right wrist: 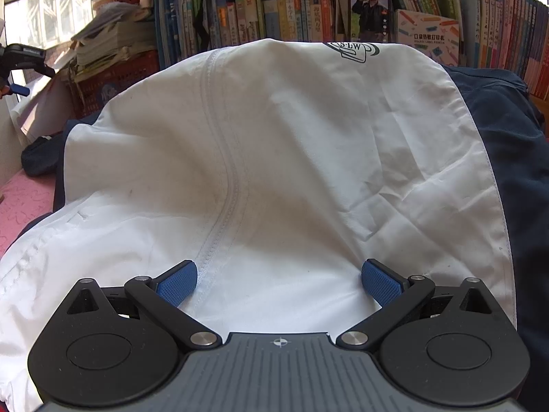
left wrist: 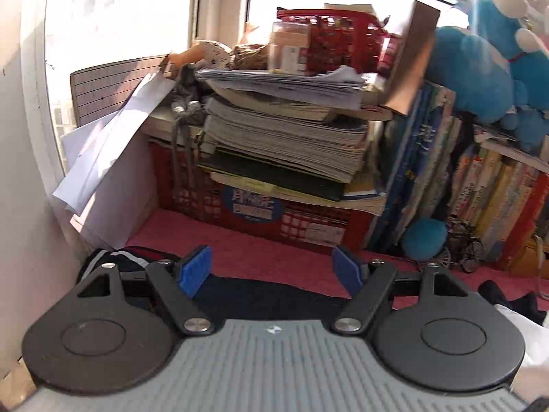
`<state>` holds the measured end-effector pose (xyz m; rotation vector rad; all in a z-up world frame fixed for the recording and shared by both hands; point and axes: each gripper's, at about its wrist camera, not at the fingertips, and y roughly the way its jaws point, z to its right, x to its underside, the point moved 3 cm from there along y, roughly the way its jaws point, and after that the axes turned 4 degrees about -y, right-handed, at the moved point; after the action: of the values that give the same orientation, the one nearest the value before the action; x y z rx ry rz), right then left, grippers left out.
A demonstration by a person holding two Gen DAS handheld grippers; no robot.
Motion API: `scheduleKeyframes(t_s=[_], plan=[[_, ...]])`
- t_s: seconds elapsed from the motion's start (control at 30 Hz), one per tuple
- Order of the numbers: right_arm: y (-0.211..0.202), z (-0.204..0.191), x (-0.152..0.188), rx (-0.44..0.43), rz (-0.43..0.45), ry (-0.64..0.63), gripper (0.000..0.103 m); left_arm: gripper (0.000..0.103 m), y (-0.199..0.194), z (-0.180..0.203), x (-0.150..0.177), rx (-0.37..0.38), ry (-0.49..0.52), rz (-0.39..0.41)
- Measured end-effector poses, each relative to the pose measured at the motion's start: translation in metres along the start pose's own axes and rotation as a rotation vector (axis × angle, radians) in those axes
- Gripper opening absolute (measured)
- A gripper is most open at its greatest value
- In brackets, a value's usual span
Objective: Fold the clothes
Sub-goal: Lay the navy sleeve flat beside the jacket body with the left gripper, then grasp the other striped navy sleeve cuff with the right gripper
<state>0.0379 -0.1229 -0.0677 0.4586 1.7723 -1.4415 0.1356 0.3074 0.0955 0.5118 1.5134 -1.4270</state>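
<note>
Your jacket lies spread on the pink-covered bench, white panel up with the zip seam running down its middle and navy fabric showing along the right side and at the left edge; it looks only partly folded, still bulky and creased, so judge the fold as early to midway, with flattening and the final folds left. Your right hand-held gripper hovers low over the white panel, jaws wide, pads apart with cloth lying between them but not pinched. Your left hand-held gripper stands wide too, holding nothing, over a dark navy edge of the garment near the window corner. Containers: a red crate on the bench carries a stack of books on top; its contents can't be made out through the mesh. A smaller red basket sits on the stack, a clear jar in front of it; contents unclear.
</note>
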Motion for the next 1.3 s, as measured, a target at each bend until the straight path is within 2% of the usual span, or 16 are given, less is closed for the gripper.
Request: scheduleKeyframes(t_s=[0.13,0.2,0.27,0.3,0.37,0.5,0.57,0.6,0.63,0.7,0.8,0.93,1.0,1.07,1.23,1.3], plan=[[-0.001,0.002,0.001,-0.007,0.005,0.008,0.103,0.080,-0.041,0.085,0.054,0.236,0.064,0.020],[-0.002,0.004,0.002,-0.017,0.010,0.019,0.103,0.082,-0.051,0.117,0.090,0.344,0.052,-0.011],[-0.005,0.010,0.002,-0.042,0.029,0.054,0.103,0.082,-0.053,0.142,0.126,0.416,0.046,-0.060],[-0.010,0.016,0.003,-0.056,0.045,0.085,0.103,0.082,-0.050,0.151,0.141,0.419,0.058,-0.085],[-0.029,0.034,0.012,-0.077,0.078,0.157,0.103,0.082,-0.040,0.160,0.168,0.353,0.106,-0.136],[-0.069,0.083,0.039,0.022,0.113,0.216,0.103,0.081,-0.020,0.136,0.194,0.116,0.230,-0.146],[-0.086,0.107,0.052,0.082,0.126,0.235,0.103,0.081,-0.016,0.115,0.195,-0.023,0.235,-0.144],[-0.092,0.120,0.056,0.114,0.133,0.251,0.103,0.081,-0.017,0.106,0.192,-0.047,0.206,-0.146],[-0.098,0.134,0.060,0.145,0.143,0.276,0.103,0.080,-0.022,0.099,0.189,-0.043,0.167,-0.149],[-0.108,0.162,0.065,0.186,0.163,0.337,0.103,0.080,-0.036,0.099,0.182,0.020,0.124,-0.127],[-0.109,0.197,0.061,0.139,0.211,0.501,0.103,0.082,-0.056,0.129,0.178,0.151,0.139,-0.092],[-0.091,0.230,0.047,0.090,0.262,0.653,0.103,0.085,-0.057,0.178,0.192,0.308,0.173,-0.097],[-0.075,0.239,0.040,0.107,0.247,0.692,0.102,0.085,-0.050,0.191,0.204,0.293,0.227,-0.096],[-0.058,0.243,0.033,0.120,0.211,0.697,0.095,0.085,-0.041,0.194,0.213,0.256,0.249,-0.105],[-0.020,0.230,0.019,0.178,0.124,0.556,0.091,0.085,-0.026,0.185,0.224,0.230,0.200,-0.156],[-0.009,0.224,0.014,0.174,0.111,0.530,0.091,0.091,-0.025,0.186,0.225,0.236,0.207,-0.152]])
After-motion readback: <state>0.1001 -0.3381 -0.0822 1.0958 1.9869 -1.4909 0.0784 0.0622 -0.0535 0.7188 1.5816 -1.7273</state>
